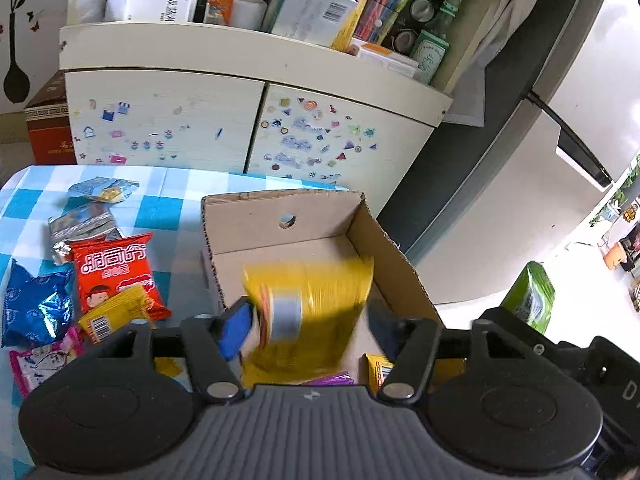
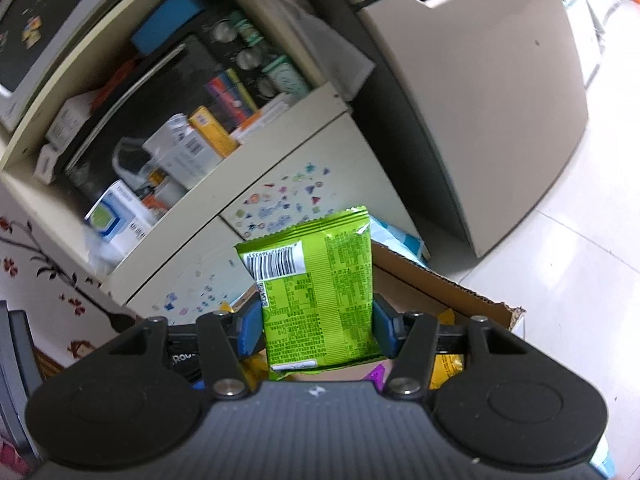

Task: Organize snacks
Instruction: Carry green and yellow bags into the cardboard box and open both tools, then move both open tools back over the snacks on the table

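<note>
One cardboard box (image 1: 316,232) stands open on the bench (image 1: 176,192), which wears a blue-and-white checked cloth. Left of the box, the left wrist view counts seven loose snack packets: two silvery ones (image 1: 86,224) at the back, one red packet (image 1: 116,276), one blue foil packet (image 1: 36,308), one small yellow packet (image 1: 116,316), one pink packet (image 1: 44,360) at the near edge, and a silver-blue one (image 1: 104,189) farthest off.

The left hand-held gripper (image 1: 306,328) is over the box with its blue pads apart. One yellow packet (image 1: 312,308), blurred, sits between them; the left pad (image 1: 236,328) is against its edge, the right pad stands clear, so nothing is clamped. More wrappers, purple and yellow, show in the box bottom below it.

The right hand-held gripper (image 2: 318,330) has one green packet (image 2: 320,288) upright between its pads, barcode side facing the camera, both pads pressed on its sides. It hangs above the box (image 2: 440,292).

Only the left view shows the loose packets and the checked cloth; it catches the green packet (image 1: 528,300) as a sliver at its right edge. Only the right view shows the white tiled floor (image 2: 560,260). Both show the one sticker-covered cabinet (image 1: 168,120) behind.
</note>
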The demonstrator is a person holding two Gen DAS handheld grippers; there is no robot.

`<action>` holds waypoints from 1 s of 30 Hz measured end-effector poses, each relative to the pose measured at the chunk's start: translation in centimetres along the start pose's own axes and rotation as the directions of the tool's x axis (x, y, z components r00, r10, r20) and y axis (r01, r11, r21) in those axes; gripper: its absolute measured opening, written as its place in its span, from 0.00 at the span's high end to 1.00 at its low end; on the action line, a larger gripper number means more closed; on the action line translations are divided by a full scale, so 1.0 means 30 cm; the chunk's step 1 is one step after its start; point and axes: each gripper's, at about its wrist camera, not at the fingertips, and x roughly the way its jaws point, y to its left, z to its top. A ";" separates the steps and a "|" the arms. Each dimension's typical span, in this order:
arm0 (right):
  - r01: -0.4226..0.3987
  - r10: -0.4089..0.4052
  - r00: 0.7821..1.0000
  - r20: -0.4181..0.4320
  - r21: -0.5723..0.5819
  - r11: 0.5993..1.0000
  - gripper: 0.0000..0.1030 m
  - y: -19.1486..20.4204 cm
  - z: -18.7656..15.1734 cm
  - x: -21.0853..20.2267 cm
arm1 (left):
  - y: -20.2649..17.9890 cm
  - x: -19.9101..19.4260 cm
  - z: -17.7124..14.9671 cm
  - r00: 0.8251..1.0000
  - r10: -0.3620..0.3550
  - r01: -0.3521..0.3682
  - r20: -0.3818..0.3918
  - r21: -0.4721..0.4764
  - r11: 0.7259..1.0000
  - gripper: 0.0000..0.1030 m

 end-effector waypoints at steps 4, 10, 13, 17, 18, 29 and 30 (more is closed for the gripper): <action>-0.013 0.012 1.000 0.003 0.098 0.995 0.30 -0.040 0.001 0.012 | -0.005 -0.014 0.007 0.999 0.029 -0.030 0.029 0.023 0.999 0.06; -0.023 0.022 1.000 0.015 0.104 0.994 0.28 -0.043 0.004 0.005 | 0.031 -0.034 0.027 0.997 0.072 -0.073 0.015 0.022 0.997 0.03; -0.035 0.035 0.999 0.009 0.101 0.994 0.28 -0.039 0.001 0.007 | 0.051 -0.050 0.020 0.996 0.093 -0.093 0.012 0.042 0.995 0.03; -0.057 0.058 0.998 -0.008 0.054 0.997 0.27 -0.008 -0.010 0.018 | 0.090 -0.062 0.002 0.992 0.129 -0.128 -0.006 0.044 0.991 0.02; -0.064 0.064 0.998 -0.015 0.038 0.997 0.27 0.001 -0.015 0.021 | 0.102 -0.065 -0.003 0.991 0.137 -0.136 -0.011 0.041 0.990 0.02; -0.111 0.105 0.992 -0.073 -0.084 0.990 0.26 0.083 -0.067 0.054 | 0.224 -0.095 -0.052 0.974 0.224 -0.222 -0.039 0.032 0.974 0.02; -0.112 0.105 0.991 -0.076 -0.092 0.989 0.26 0.089 -0.072 0.057 | 0.235 -0.097 -0.055 0.974 0.224 -0.223 -0.044 0.025 0.974 0.02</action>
